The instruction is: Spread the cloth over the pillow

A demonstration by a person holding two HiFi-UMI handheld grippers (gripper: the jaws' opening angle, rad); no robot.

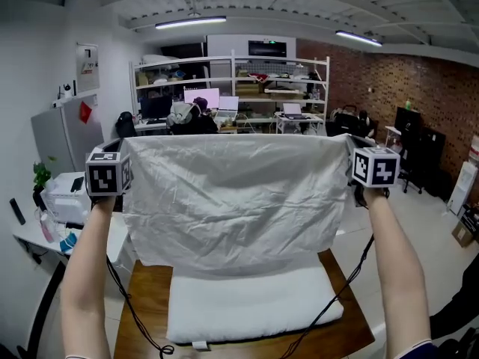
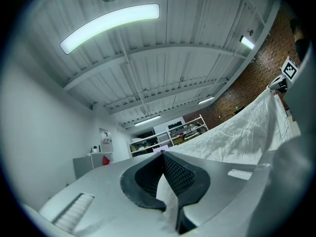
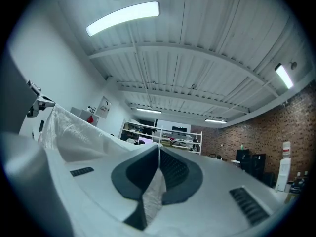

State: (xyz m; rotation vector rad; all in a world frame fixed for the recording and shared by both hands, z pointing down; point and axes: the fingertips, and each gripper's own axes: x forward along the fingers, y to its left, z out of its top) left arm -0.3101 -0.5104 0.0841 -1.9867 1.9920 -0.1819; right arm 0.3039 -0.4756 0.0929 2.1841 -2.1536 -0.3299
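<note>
The cloth (image 1: 232,200) is hanging in the air as a wide, wrinkled sheet, stretched between the two grippers by its top corners. The left gripper (image 2: 163,154) is clamping down on one corner. Its jaws are meeting at the tips, and a white fold is running down between the dark ribbed pads (image 2: 181,176) towards the camera. The right gripper (image 3: 159,148) is doing the same at the other corner, its pads (image 3: 174,169) closing on a strip of the fabric, with the rest of the sheet running off to the side.

In the head view both forearms are reaching forward and up, about the sheet's width apart. The grippers are pointing roughly level, away from the person. The lower hem is dangling just above the far edge of the pillow (image 1: 251,305), which is lying on the wooden table (image 1: 142,305) and covering most of its top. Black cables (image 1: 131,305) are trailing from both grippers down towards the table's near edge.
</note>
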